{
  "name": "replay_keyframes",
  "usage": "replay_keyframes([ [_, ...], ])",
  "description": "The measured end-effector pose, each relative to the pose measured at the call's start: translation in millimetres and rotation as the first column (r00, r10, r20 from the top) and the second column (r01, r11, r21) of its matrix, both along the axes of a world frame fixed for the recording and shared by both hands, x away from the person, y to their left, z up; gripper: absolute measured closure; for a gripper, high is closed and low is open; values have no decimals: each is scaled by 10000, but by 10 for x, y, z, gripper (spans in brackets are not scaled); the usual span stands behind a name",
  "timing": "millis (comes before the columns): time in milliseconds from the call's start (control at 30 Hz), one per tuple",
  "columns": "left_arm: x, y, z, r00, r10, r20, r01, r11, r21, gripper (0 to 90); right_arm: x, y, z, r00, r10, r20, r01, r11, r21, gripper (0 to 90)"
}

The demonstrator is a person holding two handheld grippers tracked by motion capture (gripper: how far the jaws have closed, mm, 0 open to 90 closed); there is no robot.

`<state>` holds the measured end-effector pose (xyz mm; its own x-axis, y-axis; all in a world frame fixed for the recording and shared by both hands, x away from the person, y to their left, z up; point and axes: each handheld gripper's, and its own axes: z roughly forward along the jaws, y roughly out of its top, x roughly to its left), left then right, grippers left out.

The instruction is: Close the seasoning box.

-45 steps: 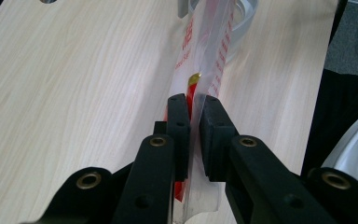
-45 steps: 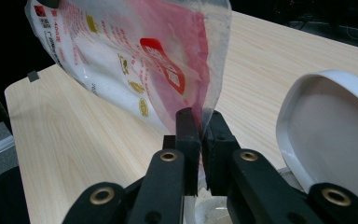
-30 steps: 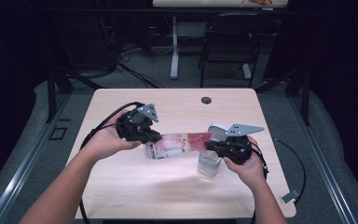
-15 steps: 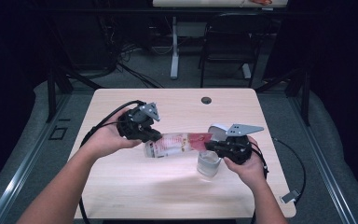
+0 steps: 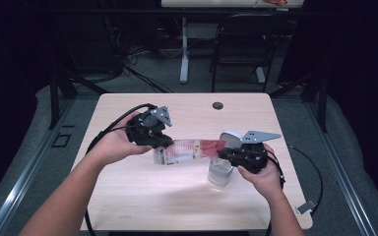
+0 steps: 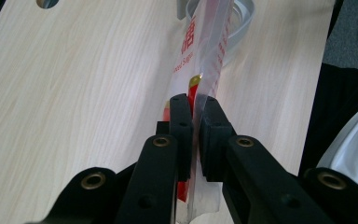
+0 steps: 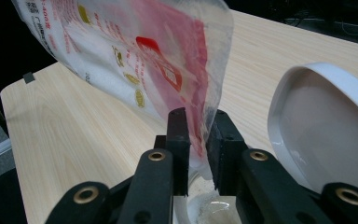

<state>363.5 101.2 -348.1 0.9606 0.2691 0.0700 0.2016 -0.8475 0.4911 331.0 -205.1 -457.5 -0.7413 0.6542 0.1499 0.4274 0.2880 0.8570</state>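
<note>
The bag (image 5: 189,150) is held stretched between both grippers above the middle of the bench (image 5: 128,196), its mouth over the glass (image 5: 220,172) near the right edge. The left gripper (image 6: 193,121) is kept clenched on one end. The fingers (image 7: 179,135) of the right gripper (image 7: 196,140) have just been opening, with the plastic between them slackly, so a release or regrip is judged likely before anything is poured.

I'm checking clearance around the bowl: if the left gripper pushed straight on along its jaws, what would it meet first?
The left gripper is already clamped on the sugar bag; beyond it, probably the white bowl, though depth is unclear.
</note>
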Motion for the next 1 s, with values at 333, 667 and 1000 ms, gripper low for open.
replay_keyframes([
  [333, 4, -25, 30, 10000, -21, 40, 21, 10000, -20, 858, -12, -36, -10, 10000, 13, -90, -14, 10000, -66, 866],
  [667, -3, -79, 104, 9998, -145, 159, 146, 9999, -10, 860, -19, -51, -9, 9998, 80, -168, -82, 9999, -139, 900],
  [1000, -16, -138, 185, 9995, -247, 205, 249, 9997, -89, 862, -29, -99, 16, 9996, 101, -274, -99, 9999, 53, 900],
])
